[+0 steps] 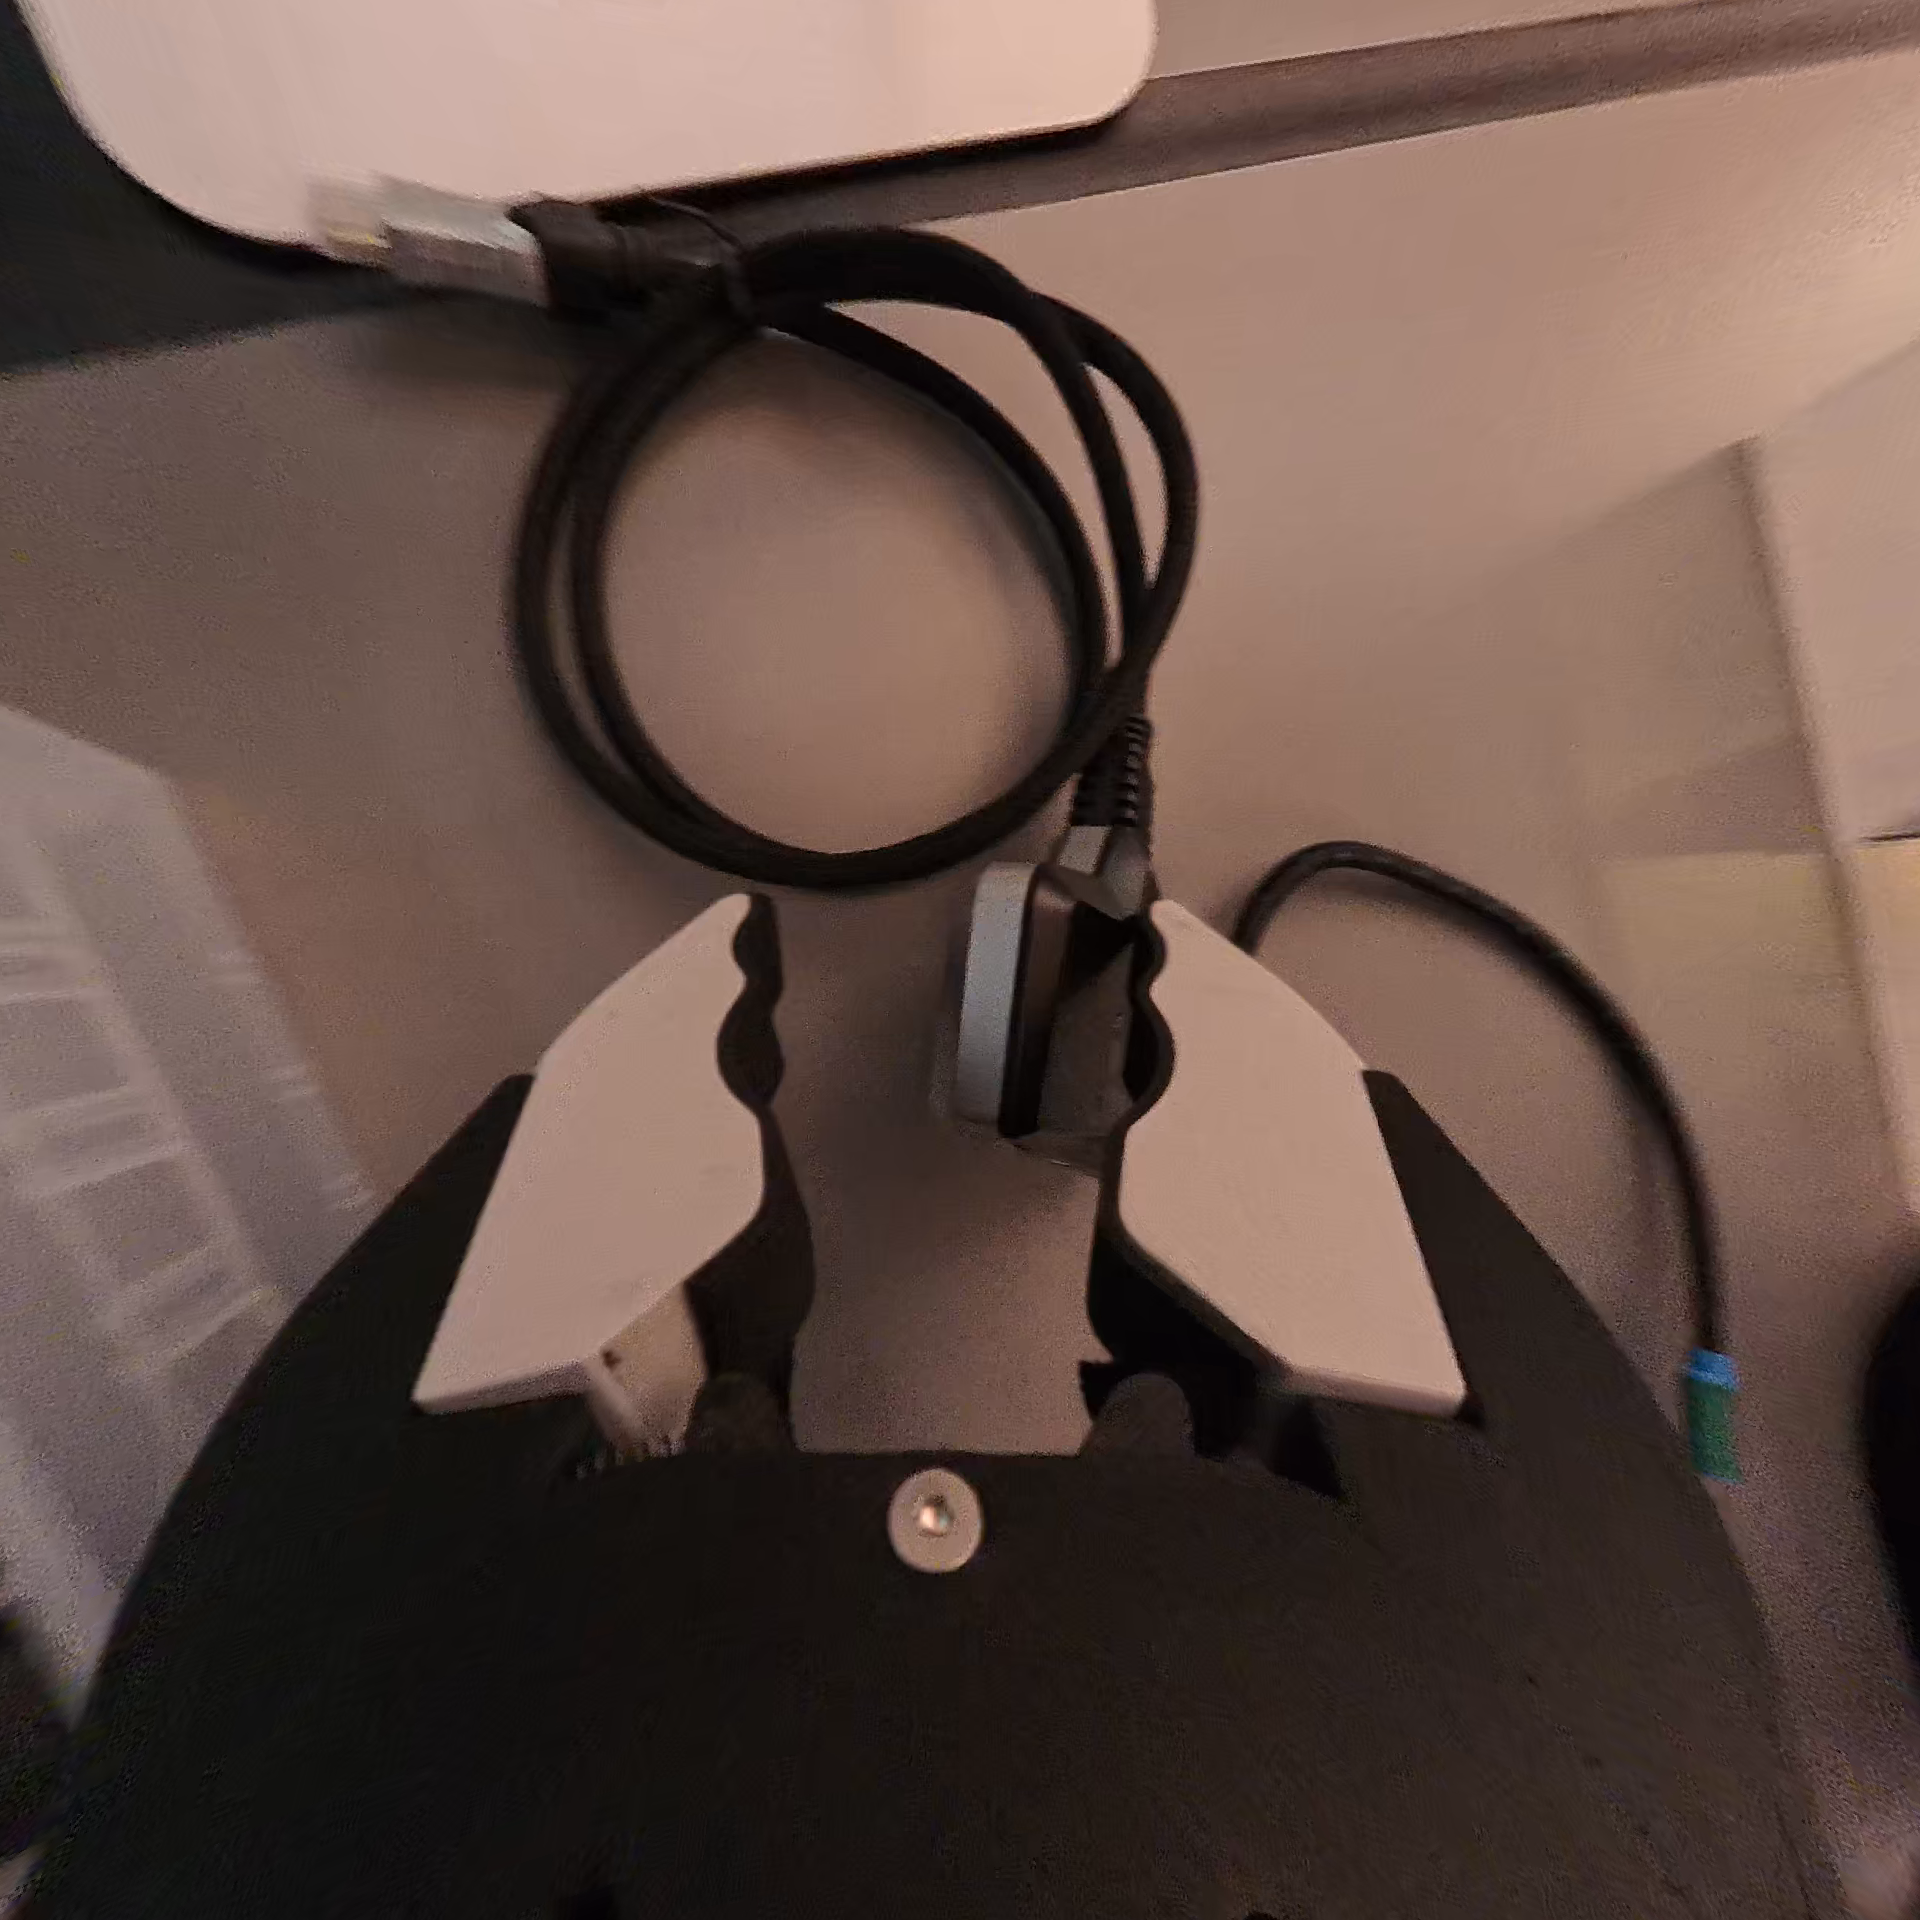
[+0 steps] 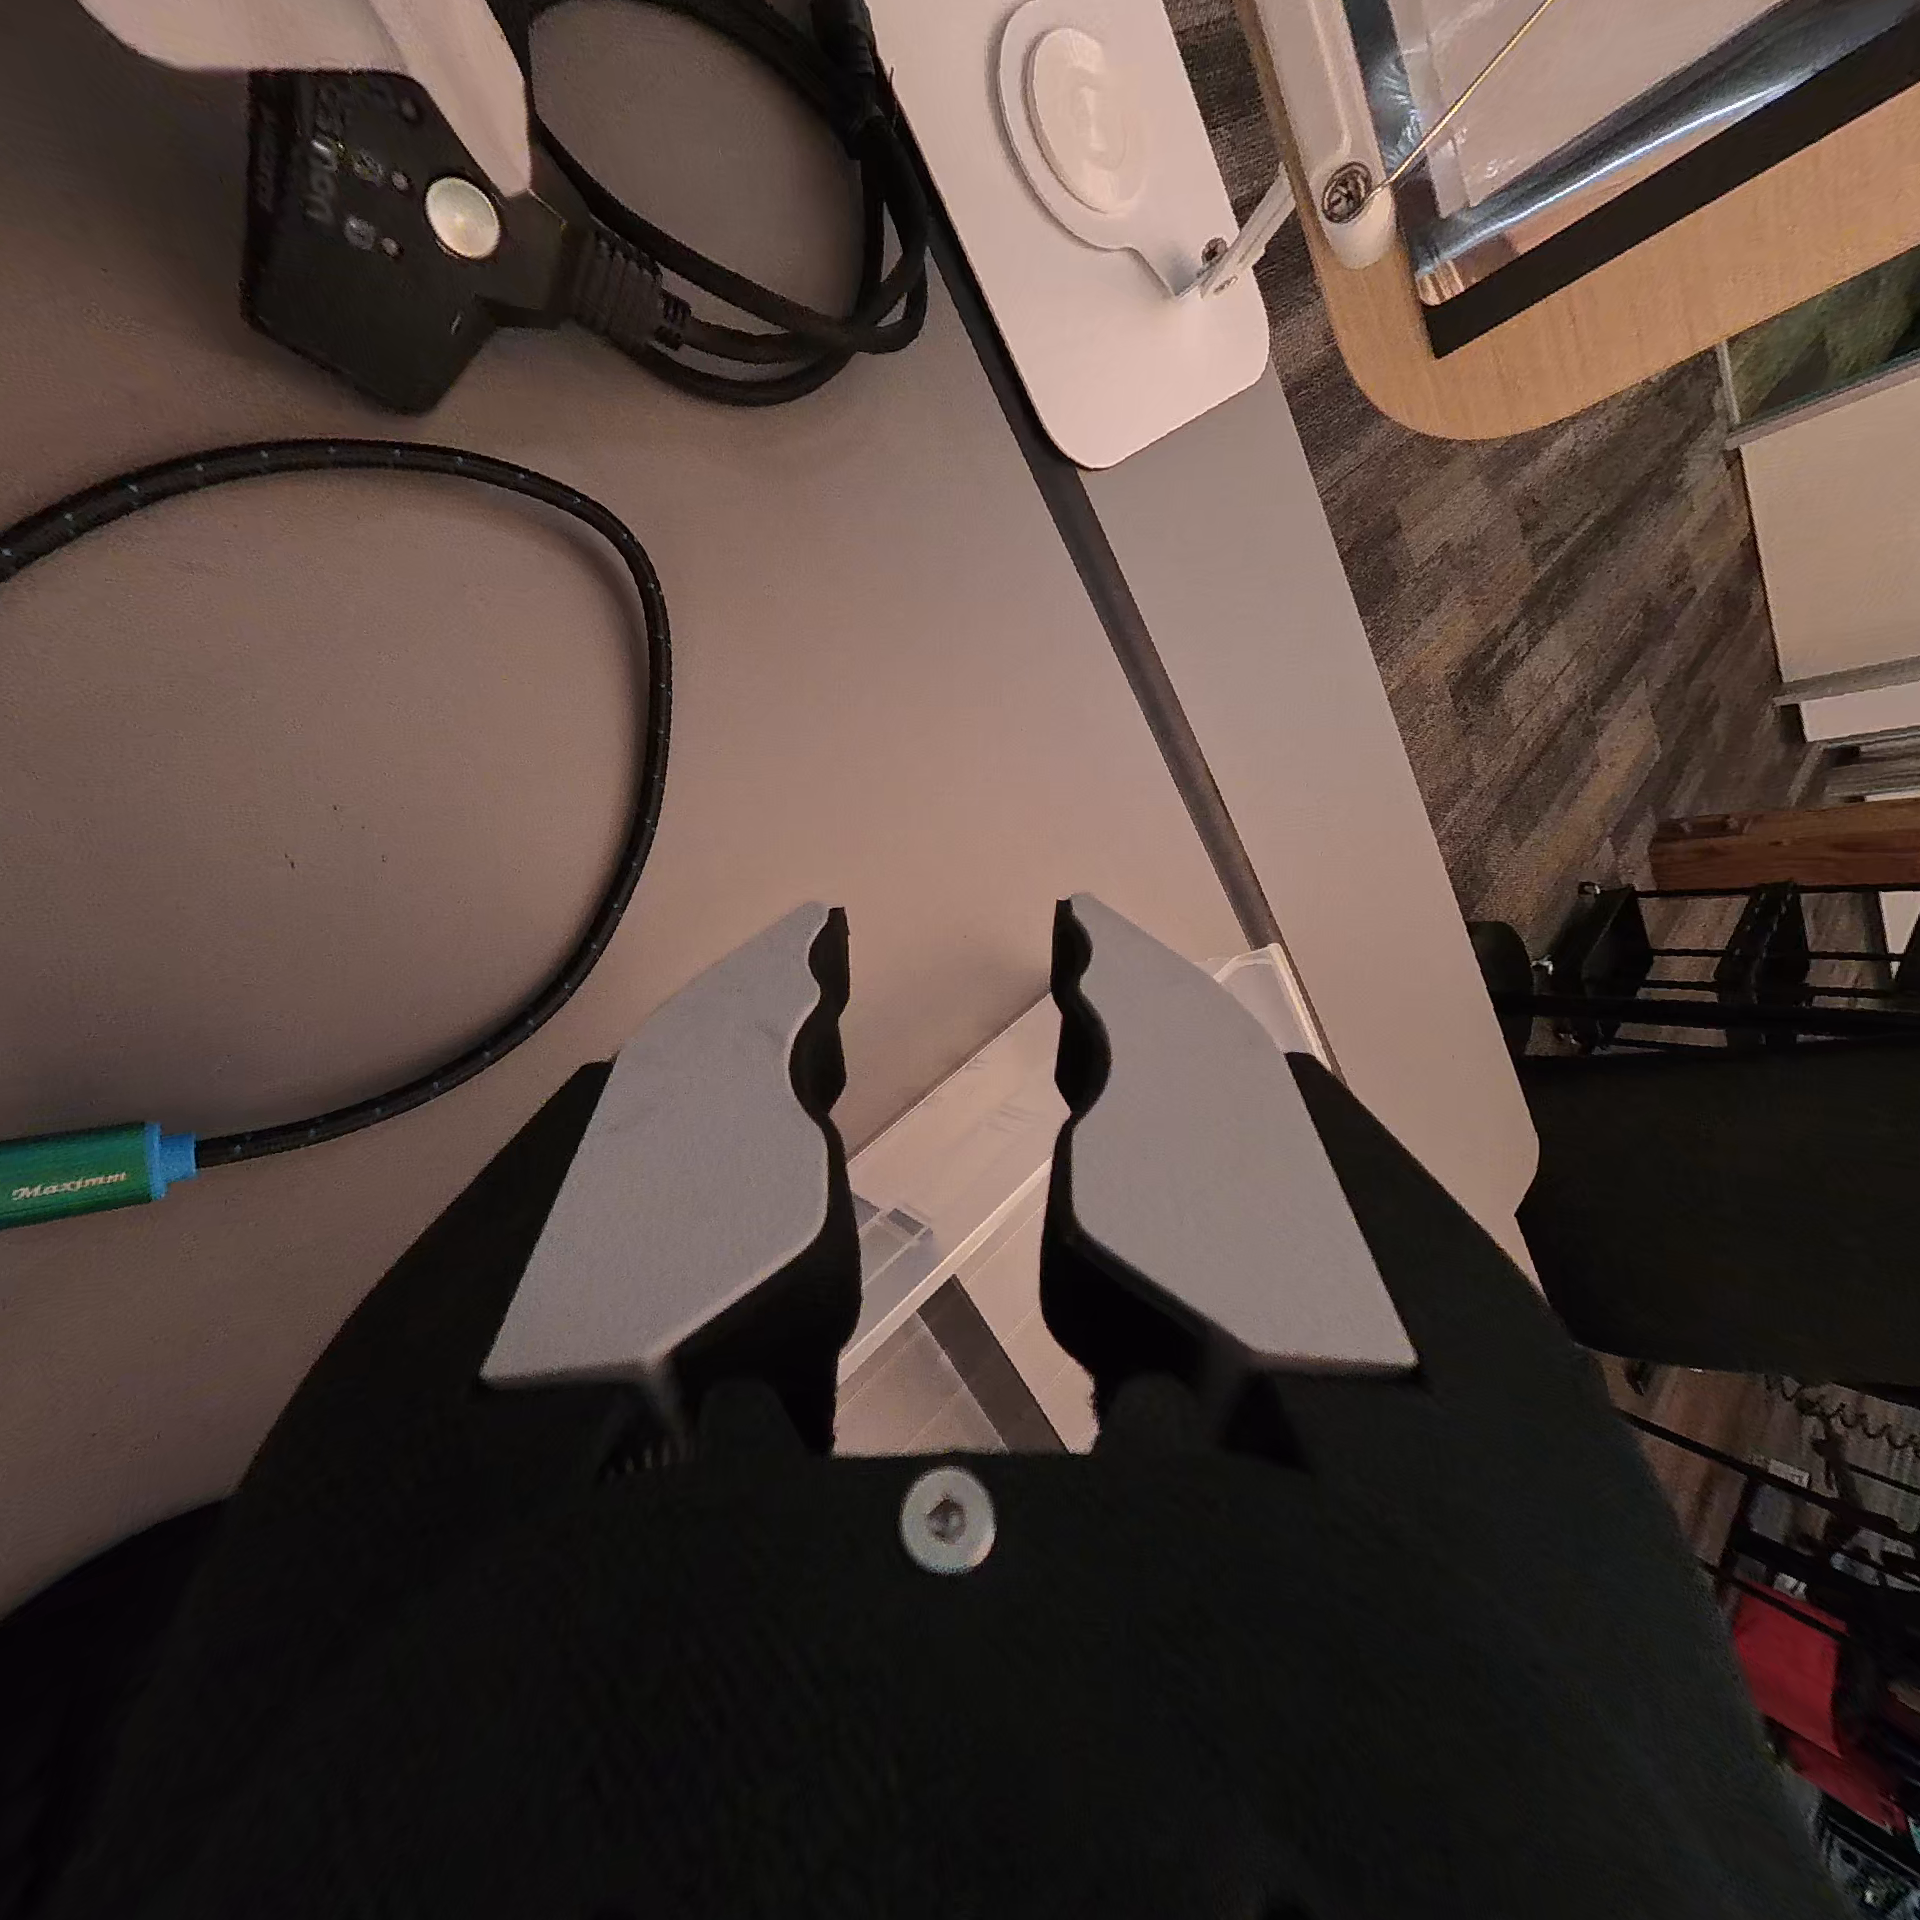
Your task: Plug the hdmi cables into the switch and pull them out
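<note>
The small black switch with a round silver button lies on the grey table. A coiled black HDMI cable is plugged into it at its strain relief; its free silver plug lies by a white base. My left gripper is open, with the switch edge-on against its right finger and clear of its left finger. A second black cable with a green plug lies loose on the table. My right gripper is open and empty near the table edge.
A white base plate sits at the table's far edge. A clear plastic box lies under my right gripper. A black chair and patterned carpet lie beyond the edge. The green plug also shows in the left wrist view.
</note>
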Demonstrator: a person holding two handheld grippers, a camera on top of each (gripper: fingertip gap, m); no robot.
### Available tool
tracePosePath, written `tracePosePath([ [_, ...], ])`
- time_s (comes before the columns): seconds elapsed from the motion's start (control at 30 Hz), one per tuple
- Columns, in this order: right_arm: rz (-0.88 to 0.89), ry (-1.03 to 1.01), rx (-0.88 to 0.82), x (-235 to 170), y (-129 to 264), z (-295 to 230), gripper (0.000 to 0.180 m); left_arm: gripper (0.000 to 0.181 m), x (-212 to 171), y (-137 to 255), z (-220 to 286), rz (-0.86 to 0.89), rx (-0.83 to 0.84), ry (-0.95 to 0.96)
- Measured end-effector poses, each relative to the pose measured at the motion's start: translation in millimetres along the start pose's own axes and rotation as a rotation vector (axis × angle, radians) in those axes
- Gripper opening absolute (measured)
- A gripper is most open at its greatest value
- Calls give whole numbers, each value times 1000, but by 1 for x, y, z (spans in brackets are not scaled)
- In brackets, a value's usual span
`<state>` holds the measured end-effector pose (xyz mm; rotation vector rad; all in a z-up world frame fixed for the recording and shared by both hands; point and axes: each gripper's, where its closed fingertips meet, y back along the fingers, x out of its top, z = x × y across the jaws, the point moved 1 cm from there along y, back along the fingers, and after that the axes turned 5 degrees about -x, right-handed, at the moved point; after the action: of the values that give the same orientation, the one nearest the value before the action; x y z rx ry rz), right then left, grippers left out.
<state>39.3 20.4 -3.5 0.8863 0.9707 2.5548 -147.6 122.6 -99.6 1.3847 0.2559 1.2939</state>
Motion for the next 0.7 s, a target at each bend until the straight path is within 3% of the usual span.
tracePosePath([
  [0.07, 2, 3, -5, 0, 0, 1, 38, 72, 6, 13, -5, 17, 108, -67],
  [0.13, 2, 7, -7, 0, 1, 1, 38, 67, 19, 32, 2, 96, 150, -125],
  [0.23, -2, 7, -10, -1, 2, 2, 39, 63, 41, 75, 30, 263, 92, -192],
  [0.3, -5, 8, -14, -3, 3, 3, 39, 73, 38, 111, 42, 272, 58, -236],
  [0.37, -7, 11, -14, -3, 4, 3, 38, 84, 15, 146, 34, 192, 88, -278],
  [0.53, -13, 18, -16, -5, 4, 4, 39, 76, -77, 212, -38, -33, 318, -270],
  [0.7, -27, 24, -13, -7, 2, 3, 39, 76, -142, 224, -98, -202, 366, -84],
])
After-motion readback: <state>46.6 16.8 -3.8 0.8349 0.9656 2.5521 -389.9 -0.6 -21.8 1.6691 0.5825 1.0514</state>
